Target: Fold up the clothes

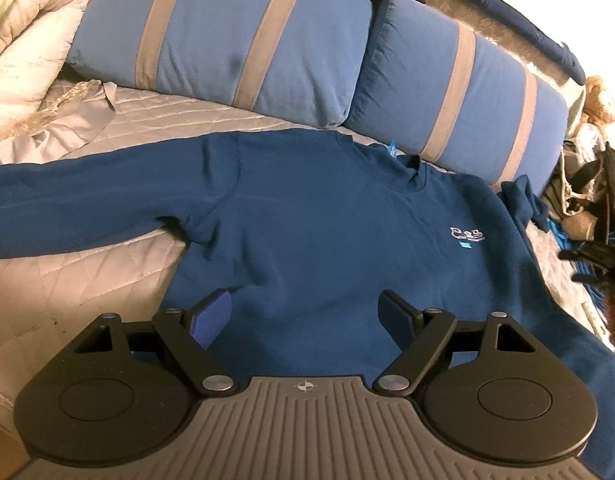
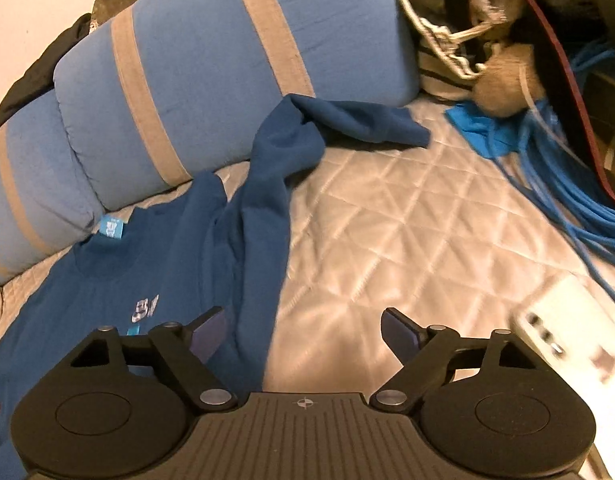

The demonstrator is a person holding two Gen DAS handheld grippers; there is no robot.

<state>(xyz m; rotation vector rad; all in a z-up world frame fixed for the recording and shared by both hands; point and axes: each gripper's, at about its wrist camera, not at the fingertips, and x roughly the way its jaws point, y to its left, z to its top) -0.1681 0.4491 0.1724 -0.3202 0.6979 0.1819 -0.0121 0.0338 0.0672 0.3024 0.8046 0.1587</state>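
A dark blue sweatshirt [image 1: 327, 220] lies front up on the quilted bed, with a small white chest logo [image 1: 466, 236]. One sleeve [image 1: 67, 208] stretches flat to the left. The other sleeve [image 2: 267, 184] runs up, crumpled, toward the pillow in the right wrist view. My left gripper [image 1: 305, 304] hovers over the lower body of the sweatshirt, open, nothing between its fingers. My right gripper [image 2: 303, 318] is open over the sweatshirt's [image 2: 107, 280] side edge and the bare quilt, holding nothing.
Two blue pillows with grey stripes [image 1: 235, 40] [image 2: 211, 52] lie behind the sweatshirt. The quilt [image 2: 387, 220] is bare to the right. Blue cord [image 2: 567, 184], a white device [image 2: 567, 328] and dark clutter sit at the right edge. A white duvet [image 1: 23, 52] is bunched far left.
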